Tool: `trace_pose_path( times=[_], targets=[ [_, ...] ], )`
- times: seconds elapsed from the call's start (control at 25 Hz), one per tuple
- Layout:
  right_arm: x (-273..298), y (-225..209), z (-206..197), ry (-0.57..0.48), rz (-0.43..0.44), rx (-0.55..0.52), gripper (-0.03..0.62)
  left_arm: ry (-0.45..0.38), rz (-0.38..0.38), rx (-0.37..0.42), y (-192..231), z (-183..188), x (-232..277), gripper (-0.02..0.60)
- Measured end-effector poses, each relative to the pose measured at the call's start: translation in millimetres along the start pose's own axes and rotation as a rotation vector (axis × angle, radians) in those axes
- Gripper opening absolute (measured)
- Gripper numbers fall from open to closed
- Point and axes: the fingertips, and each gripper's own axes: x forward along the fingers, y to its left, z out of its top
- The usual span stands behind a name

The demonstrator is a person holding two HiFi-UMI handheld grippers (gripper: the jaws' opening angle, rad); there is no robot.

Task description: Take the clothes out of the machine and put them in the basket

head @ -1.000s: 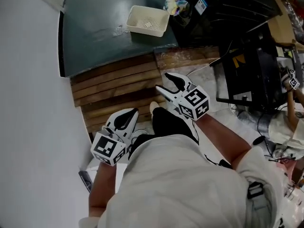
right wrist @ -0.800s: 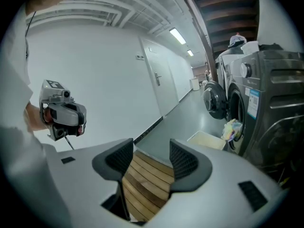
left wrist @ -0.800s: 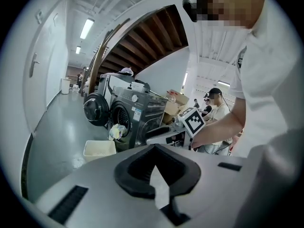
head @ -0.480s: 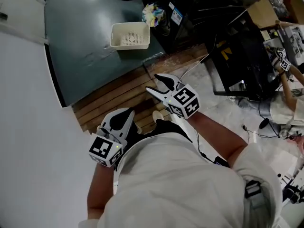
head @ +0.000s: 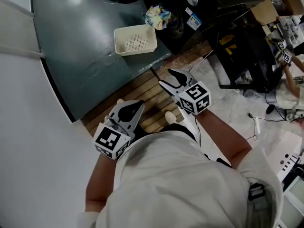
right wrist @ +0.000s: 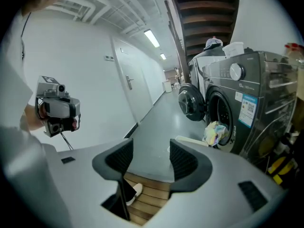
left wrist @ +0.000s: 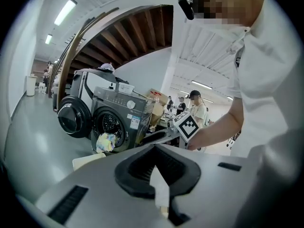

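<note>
A dark front-loading washing machine (left wrist: 118, 122) stands ahead with its door open. A bunch of pale multicoloured clothes (head: 158, 17) hangs out of its drum mouth, also seen as clothes (right wrist: 214, 133). A cream plastic basket (head: 135, 38) sits on the grey floor just in front of the machine. My left gripper (head: 135, 107) is held over the wooden slats, well short of the basket, its pads together with nothing in them. My right gripper (head: 166, 77) is beside it, nearer the machine, open and empty.
A wooden slatted platform (head: 152, 91) lies under both grippers and ends at the grey floor (head: 80, 42). A second machine (left wrist: 76, 115) with an open round door stands beyond the first. Black equipment and cables (head: 247, 56) crowd the right. A white wall (head: 28, 127) runs along the left.
Both grippers have travelled forward over the slats toward the basket and machine, which now sit closer in the head view. Neither gripper's jaws have changed.
</note>
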Motion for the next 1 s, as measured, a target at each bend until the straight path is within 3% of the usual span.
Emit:
trace_pose_path(
  times=[0.28, 0.56, 0.76, 1.0],
  targets=[
    [65, 28, 64, 0.002, -0.146, 0.052, 0.244, 0.019, -0.111, 0.009, 96, 27, -69, -0.003],
    [99, 61, 120, 0.019, -0.225, 0.093, 0.244, 0.086, -0.204, 0.036, 149, 54, -126, -0.003],
    [111, 38, 138, 0.019, -0.281, 0.137, 0.244, 0.094, -0.228, 0.004, 174, 73, -121, -0.003],
    [141, -26, 135, 0.020, -0.359, 0.197, 0.244, 0.140, -0.277, 0.005, 200, 79, -86, -0.003]
  ],
)
